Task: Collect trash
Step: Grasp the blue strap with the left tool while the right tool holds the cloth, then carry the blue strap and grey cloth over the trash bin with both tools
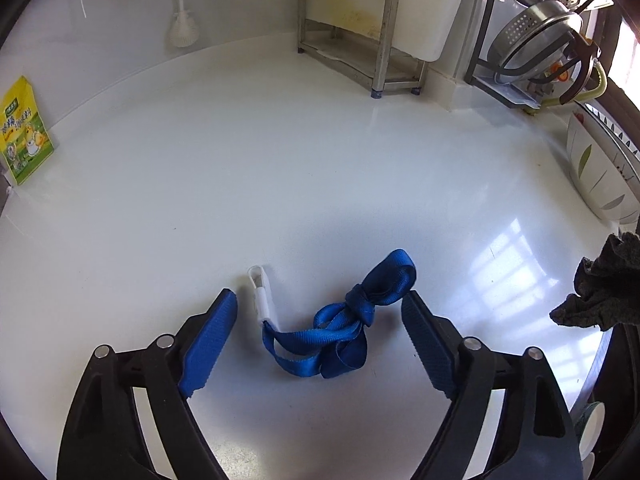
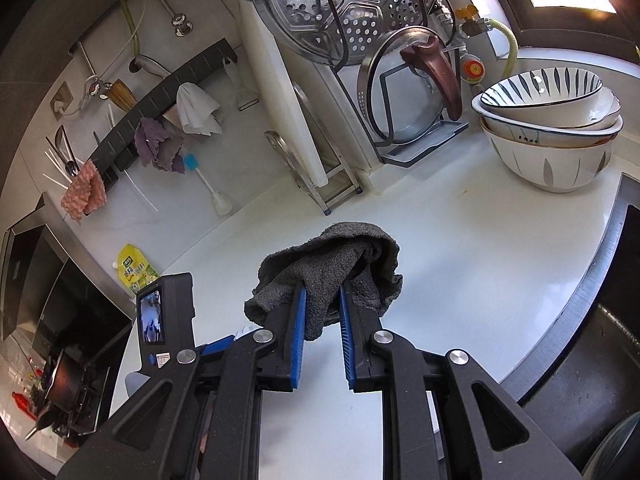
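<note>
A knotted blue strap (image 1: 344,320) with a white plastic clip (image 1: 260,292) lies on the white counter (image 1: 280,160). My left gripper (image 1: 320,300) is open, its blue fingers on either side of the strap, just above the counter. My right gripper (image 2: 322,296) is shut on a grey rag (image 2: 332,264) and holds it above the counter. The rag also shows at the right edge of the left wrist view (image 1: 604,288). The left gripper's body shows low left in the right wrist view (image 2: 168,312).
A yellow seasoning pouch (image 1: 24,132) leans at the far left wall. A steel rack (image 1: 360,40) stands at the back with a white cutting board (image 2: 288,80). Stacked bowls (image 2: 552,128) sit right, a pot-lid stand (image 2: 400,80) behind. A dark sink (image 2: 592,380) lies right, a stove (image 2: 68,392) left.
</note>
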Demonstrator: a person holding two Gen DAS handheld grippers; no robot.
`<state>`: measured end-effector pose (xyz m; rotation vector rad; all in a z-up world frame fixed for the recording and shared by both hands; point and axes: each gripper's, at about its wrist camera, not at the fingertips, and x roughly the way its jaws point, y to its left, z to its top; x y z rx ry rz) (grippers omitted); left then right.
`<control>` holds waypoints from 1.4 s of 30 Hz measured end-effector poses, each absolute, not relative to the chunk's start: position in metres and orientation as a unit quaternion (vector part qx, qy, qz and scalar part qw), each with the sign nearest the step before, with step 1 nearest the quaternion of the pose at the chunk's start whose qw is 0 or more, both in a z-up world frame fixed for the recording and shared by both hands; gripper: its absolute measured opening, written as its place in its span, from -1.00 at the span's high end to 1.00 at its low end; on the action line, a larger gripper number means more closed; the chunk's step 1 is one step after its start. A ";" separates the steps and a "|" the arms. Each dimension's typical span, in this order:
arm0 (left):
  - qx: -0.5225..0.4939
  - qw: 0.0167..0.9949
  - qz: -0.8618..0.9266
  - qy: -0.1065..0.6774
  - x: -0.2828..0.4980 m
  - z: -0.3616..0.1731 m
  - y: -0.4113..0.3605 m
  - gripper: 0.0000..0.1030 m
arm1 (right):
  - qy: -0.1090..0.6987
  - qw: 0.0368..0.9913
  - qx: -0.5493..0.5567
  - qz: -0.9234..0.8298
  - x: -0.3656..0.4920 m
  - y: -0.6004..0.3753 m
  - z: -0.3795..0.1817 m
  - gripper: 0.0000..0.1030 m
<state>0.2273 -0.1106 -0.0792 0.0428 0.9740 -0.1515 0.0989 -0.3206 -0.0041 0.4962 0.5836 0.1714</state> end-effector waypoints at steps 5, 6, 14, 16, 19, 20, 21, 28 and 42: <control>0.035 0.886 -0.080 0.456 0.223 -0.078 -0.112 0.19 | 0.287 0.923 0.241 0.083 0.100 -0.320 -0.005 0.70; 0.035 0.886 -0.083 0.455 0.222 -0.078 -0.111 0.50 | 0.288 0.923 0.240 0.084 0.101 -0.319 -0.005 0.70; 0.031 0.906 -0.084 0.414 0.193 -0.056 -0.086 0.52 | 0.295 0.925 0.222 0.086 0.099 -0.307 -0.008 0.70; 0.038 0.914 -0.078 0.396 0.179 -0.044 -0.077 0.52 | 0.297 0.927 0.210 0.088 0.094 -0.299 -0.008 0.70; 0.046 0.923 -0.071 0.375 0.155 -0.027 -0.062 0.52 | 0.306 0.928 0.194 0.089 0.082 -0.286 -0.012 0.70; 0.048 0.926 -0.068 0.369 0.146 -0.022 -0.058 0.52 | 0.309 0.927 0.191 0.089 0.077 -0.282 -0.013 0.70; 0.049 0.928 -0.066 0.364 0.138 -0.018 -0.053 0.52 | 0.312 0.927 0.188 0.089 0.071 -0.279 -0.014 0.70; 0.055 0.937 -0.063 0.339 0.073 0.002 -0.028 0.52 | 0.314 0.929 0.173 0.089 0.014 -0.250 -0.013 0.70; 0.046 0.937 -0.089 0.336 -0.042 -0.013 0.004 0.52 | 0.328 0.924 0.176 0.087 -0.104 -0.199 -0.035 0.70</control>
